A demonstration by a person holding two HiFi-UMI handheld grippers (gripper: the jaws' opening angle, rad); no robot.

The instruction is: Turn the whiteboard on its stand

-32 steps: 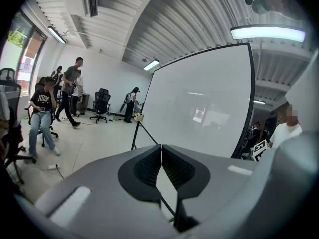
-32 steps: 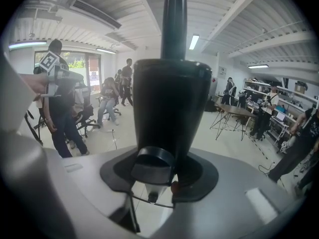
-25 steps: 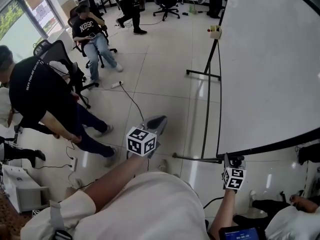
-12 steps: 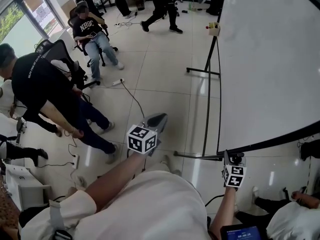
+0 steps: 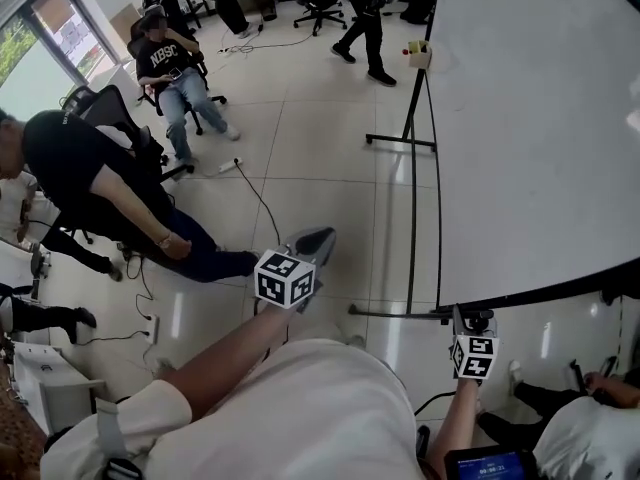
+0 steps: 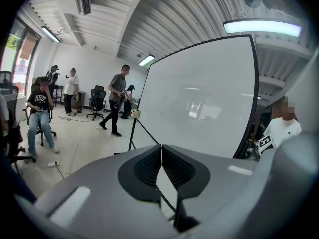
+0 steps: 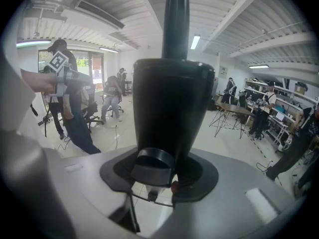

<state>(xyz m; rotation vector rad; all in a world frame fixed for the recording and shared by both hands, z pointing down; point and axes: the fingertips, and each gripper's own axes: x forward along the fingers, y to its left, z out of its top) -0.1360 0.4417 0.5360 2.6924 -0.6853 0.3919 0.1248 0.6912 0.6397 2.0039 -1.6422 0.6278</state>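
Note:
The whiteboard [image 5: 540,138] fills the right of the head view, a white panel in a black frame on a thin black stand [image 5: 410,228]. My right gripper [image 5: 462,318] is shut on the frame's lower left corner, where the floor bar [image 5: 395,314] ends. The right gripper view shows the thick black frame piece [image 7: 172,103] rising between the jaws of that gripper [image 7: 167,176]. My left gripper [image 5: 315,238] hangs left of the board over the floor, shut and empty. In the left gripper view its tips [image 6: 162,151] meet, and the whiteboard [image 6: 199,103] stands ahead.
A person in black [image 5: 90,183] leans by an office chair at the left, and another [image 5: 175,68] sits further back. Someone [image 5: 370,18] walks behind the stand. A cable with a power strip [image 5: 255,193] lies on the tiles. Another person [image 5: 590,418] crouches at lower right.
My right gripper has shifted a little to the right with the board's corner still in it. The walking person crossed from left to right at the back. The person in black stretched a leg out.

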